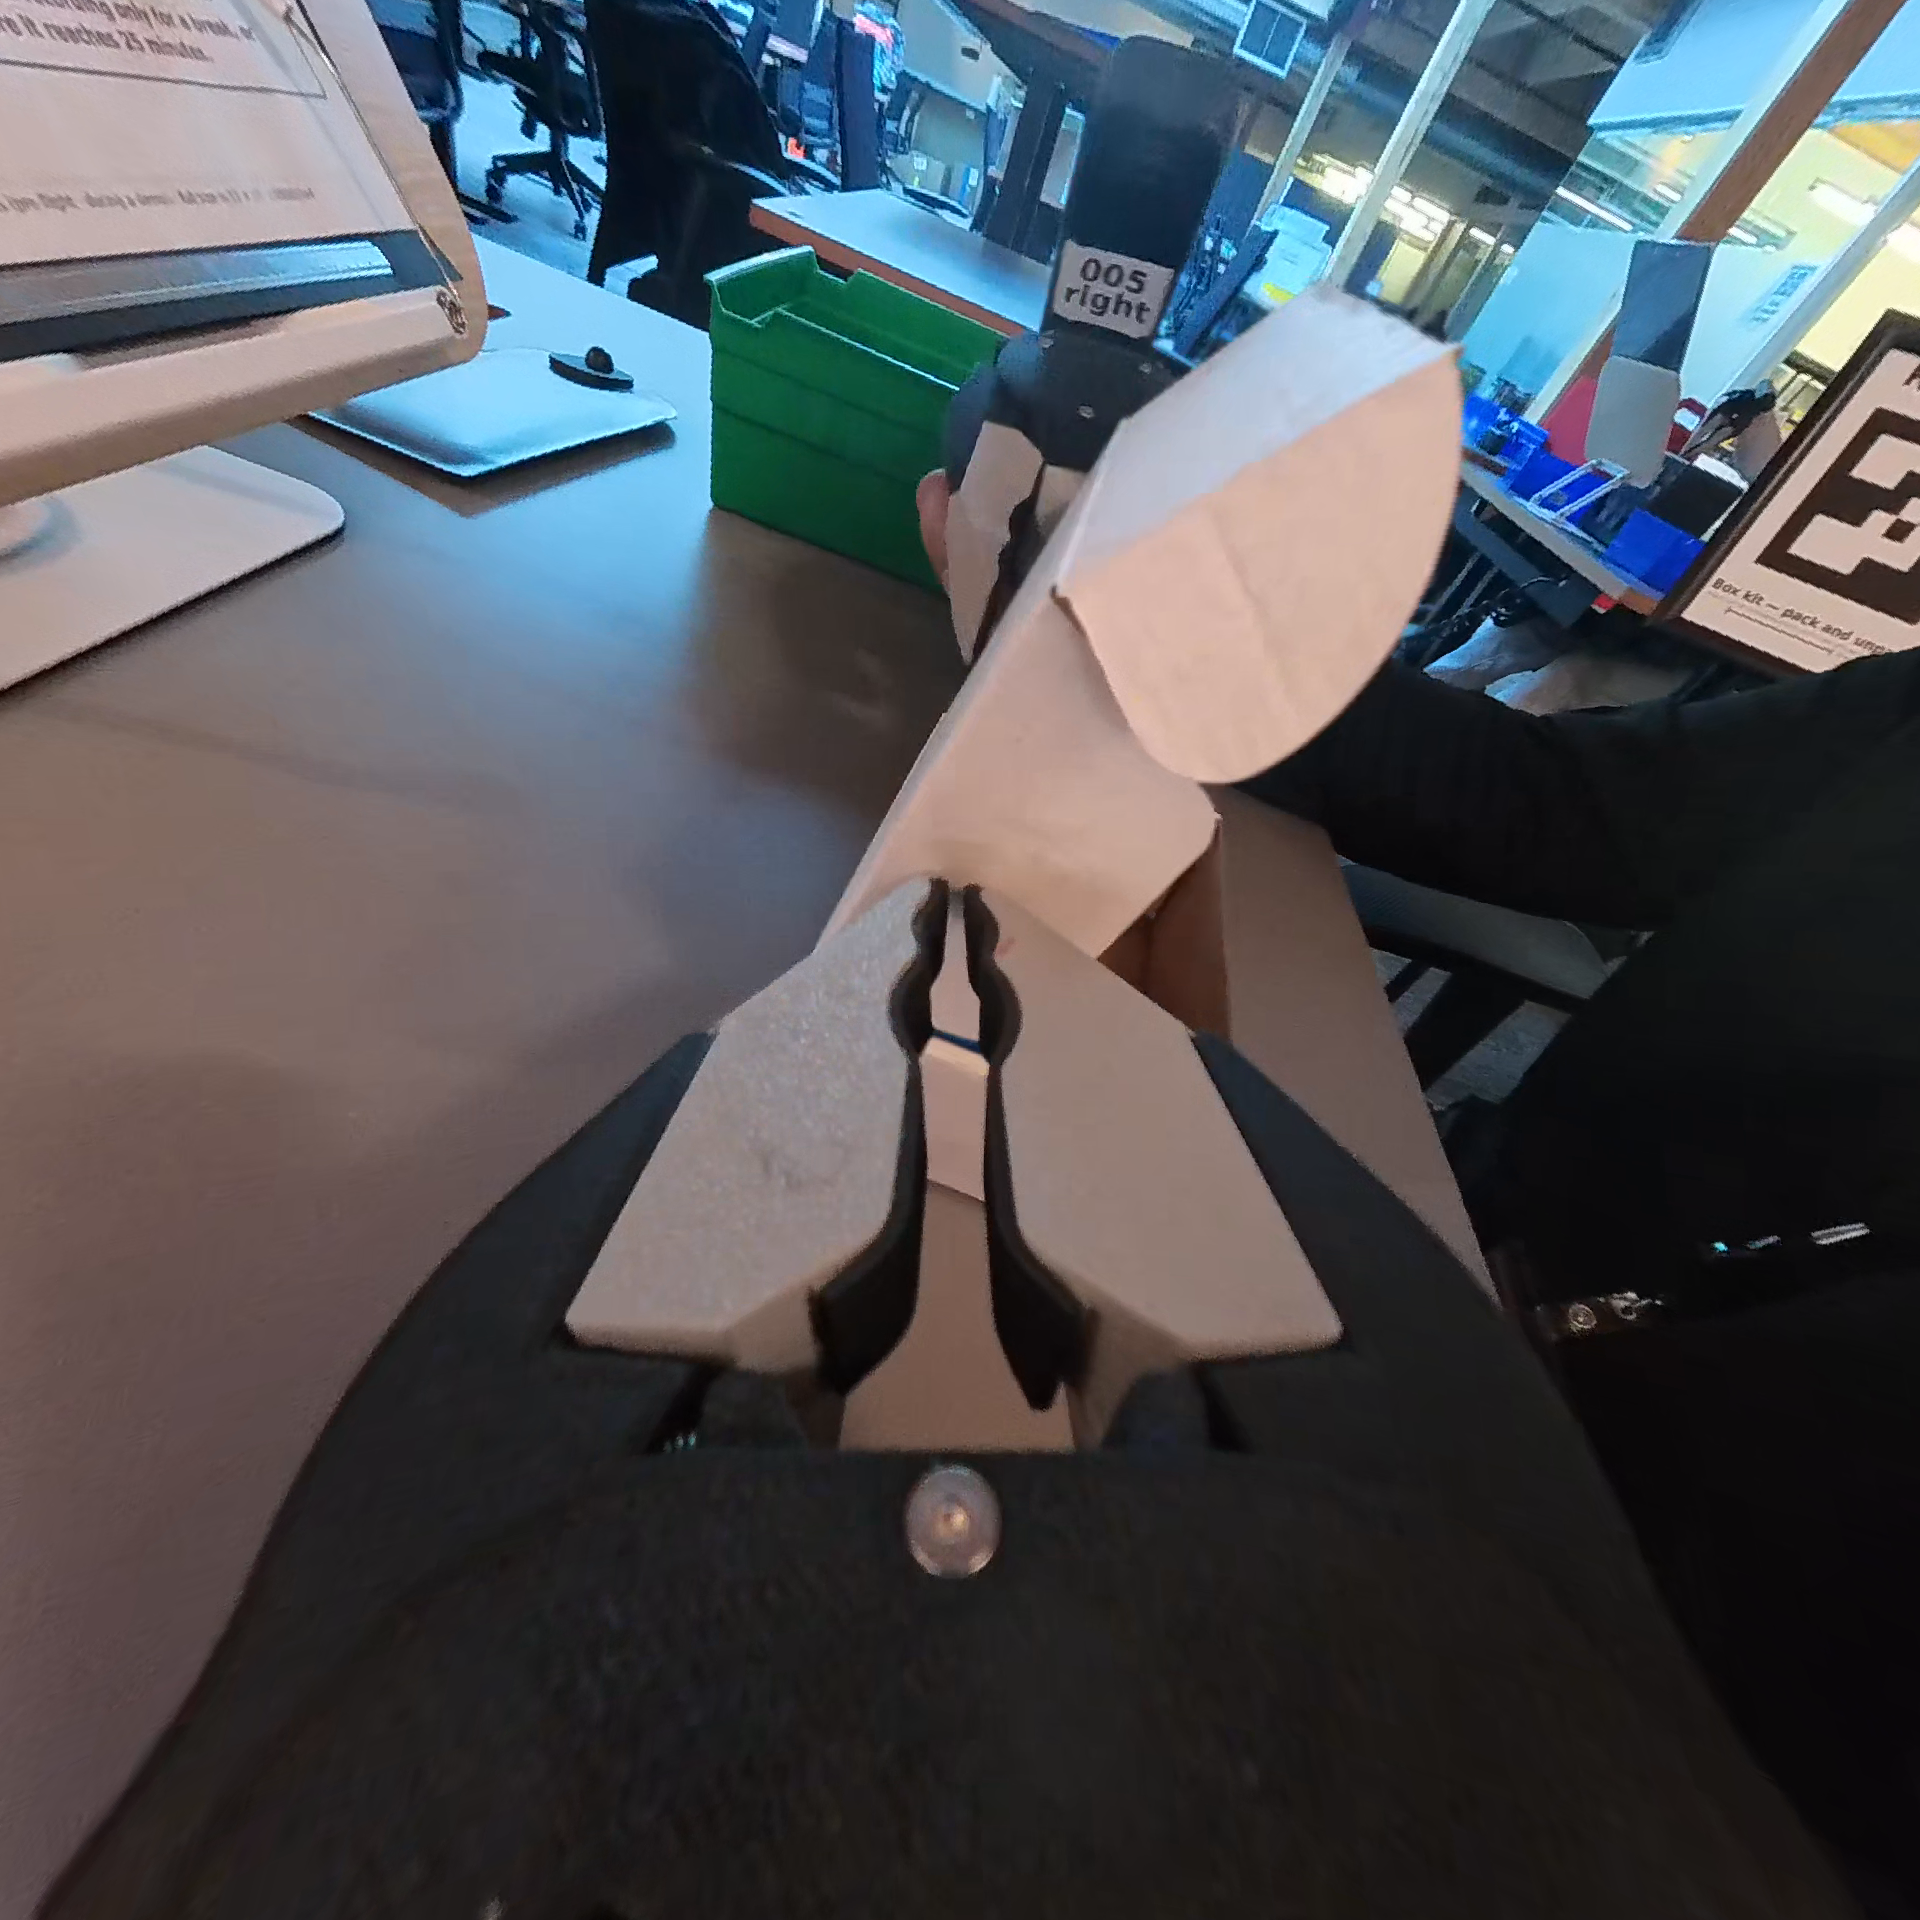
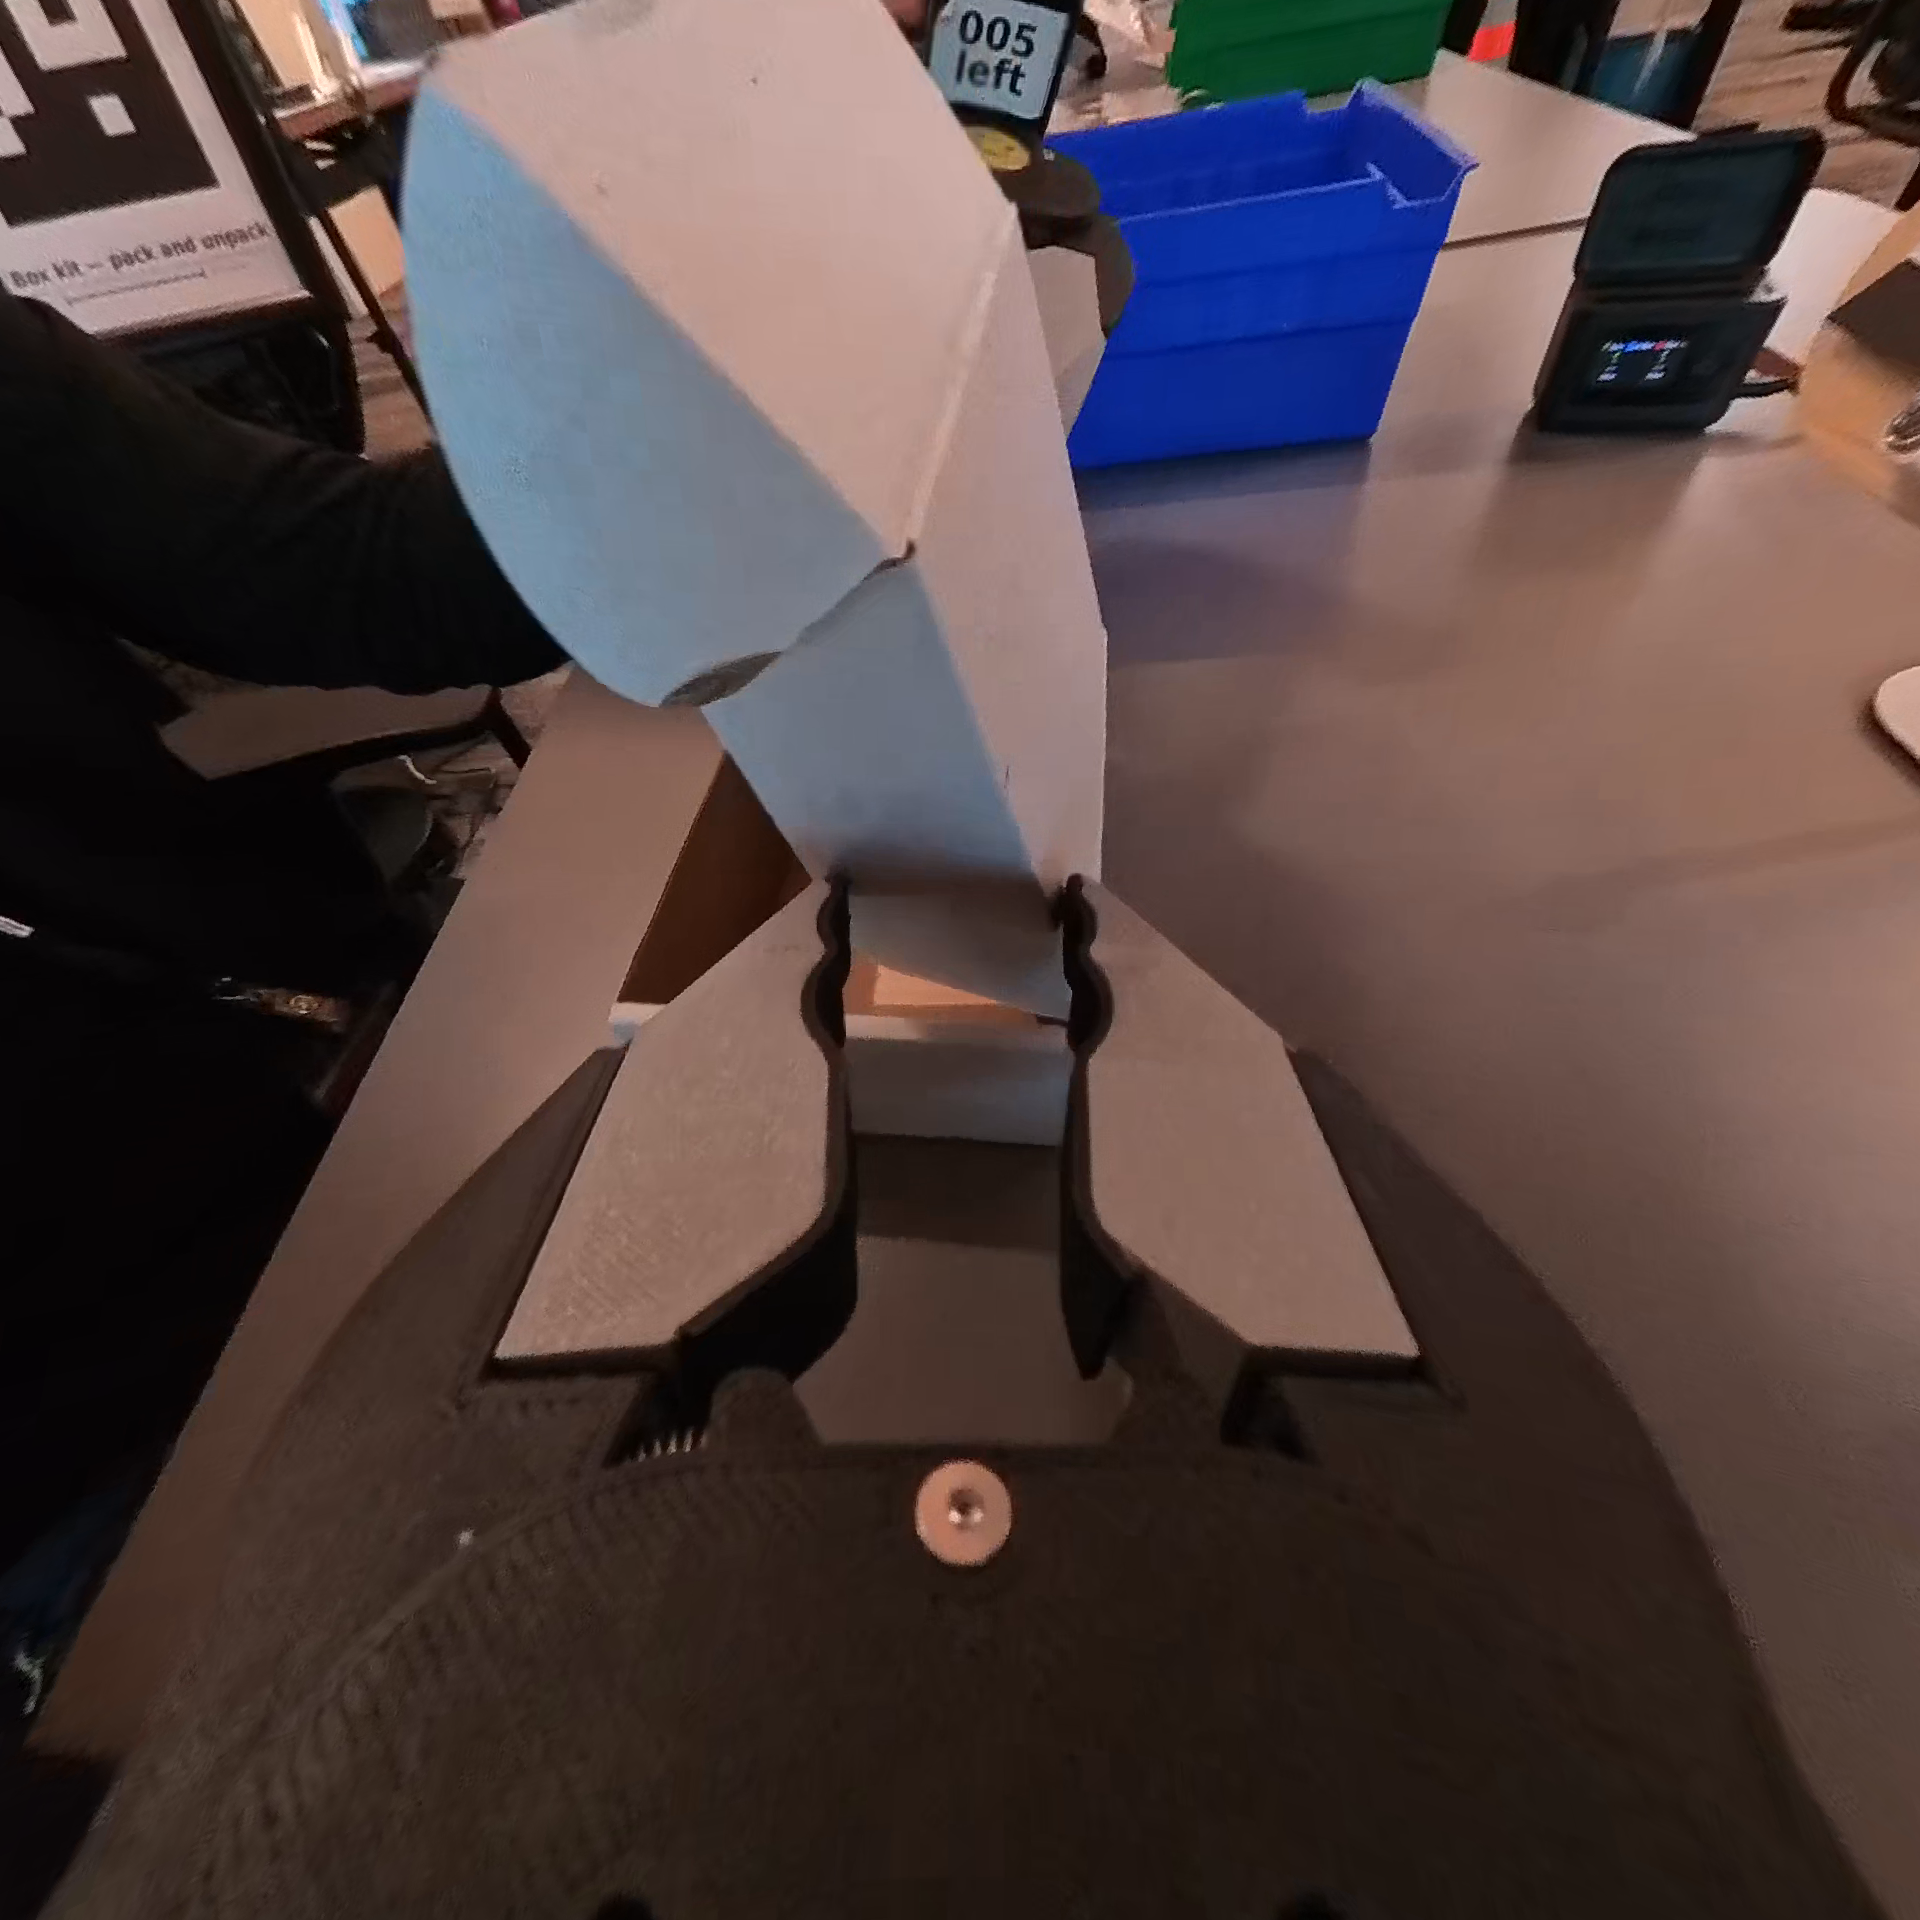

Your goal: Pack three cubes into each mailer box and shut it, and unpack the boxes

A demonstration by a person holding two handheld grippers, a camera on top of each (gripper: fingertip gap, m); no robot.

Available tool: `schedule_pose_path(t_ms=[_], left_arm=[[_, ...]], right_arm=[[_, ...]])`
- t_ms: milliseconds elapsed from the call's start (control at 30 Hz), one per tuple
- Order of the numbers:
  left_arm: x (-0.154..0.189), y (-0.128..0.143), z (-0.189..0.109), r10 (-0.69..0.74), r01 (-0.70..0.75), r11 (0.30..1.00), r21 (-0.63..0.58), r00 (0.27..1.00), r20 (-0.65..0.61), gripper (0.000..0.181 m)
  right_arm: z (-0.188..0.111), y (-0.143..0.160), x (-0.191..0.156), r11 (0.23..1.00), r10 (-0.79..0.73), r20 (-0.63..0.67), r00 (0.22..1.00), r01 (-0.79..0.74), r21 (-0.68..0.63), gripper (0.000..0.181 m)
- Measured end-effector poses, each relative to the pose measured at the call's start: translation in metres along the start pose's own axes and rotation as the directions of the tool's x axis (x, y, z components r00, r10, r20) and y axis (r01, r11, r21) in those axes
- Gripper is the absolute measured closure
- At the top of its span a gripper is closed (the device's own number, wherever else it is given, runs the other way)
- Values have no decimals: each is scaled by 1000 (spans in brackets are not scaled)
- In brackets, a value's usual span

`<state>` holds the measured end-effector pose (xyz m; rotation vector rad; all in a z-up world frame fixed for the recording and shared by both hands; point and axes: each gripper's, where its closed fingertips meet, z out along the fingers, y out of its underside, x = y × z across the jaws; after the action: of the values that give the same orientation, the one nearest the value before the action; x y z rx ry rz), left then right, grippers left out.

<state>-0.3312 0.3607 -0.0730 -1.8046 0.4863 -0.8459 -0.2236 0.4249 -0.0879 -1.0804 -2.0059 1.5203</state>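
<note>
A white mailer box stands at the table's near edge with its lid (image 1: pixel 1195 582) raised and its rounded flap hanging loose. The lid also shows in the right wrist view (image 2: pixel 727 364). The brown inside of the box (image 1: pixel 1174 935) shows below the lid. My left gripper (image 1: pixel 955 904) is shut on one end of the lid, fingertips almost touching. My right gripper (image 2: pixel 956 935) is open at the other end, with the lid's edge panel between its spread fingers (image 1: pixel 977 540). No cubes are clearly in view.
A green bin (image 1: pixel 831 416) stands behind the box on the dark table (image 1: pixel 416 831), and a blue bin (image 2: pixel 1257 281) lies towards the other side. A monitor (image 1: pixel 187 208), a small black device (image 2: pixel 1662 301), a marker sign (image 1: pixel 1849 499) and a black sleeve (image 1: pixel 1610 790) surround the box. The grippers' ends are close to 15 centimetres from one another. It is some 25 centimetres from my right tips to the monitor (image 1: pixel 187 208).
</note>
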Motion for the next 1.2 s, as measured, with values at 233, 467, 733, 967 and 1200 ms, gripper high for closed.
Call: schedule_pose_path(t_ms=[233, 467, 733, 967, 1200], left_arm=[[13, 8, 4, -30, 26, 999, -37, 996, -90, 181], [25, 13, 4, -89, 79, 995, -57, 977, -193, 166], [21, 18, 6, -82, 68, 994, -85, 982, -169, 178], [18, 26, 6, -90, 70, 988, -140, 985, -145, 165], [8, 18, 0, -58, 50, 994, -93, 995, -87, 164]], right_arm=[[-5, 4, -12, 999, 30, 70, 997, -30, -12, 141], [-4, 7, -14, 999, 49, 88, 995, -47, -27, 139], [0, 11, -16, 998, 29, 81, 996, -25, -55, 138], [-4, 10, -23, 996, 79, 142, 987, -73, -48, 136], [-14, 0, -21, 994, 109, 152, 982, -110, 2, 149]])
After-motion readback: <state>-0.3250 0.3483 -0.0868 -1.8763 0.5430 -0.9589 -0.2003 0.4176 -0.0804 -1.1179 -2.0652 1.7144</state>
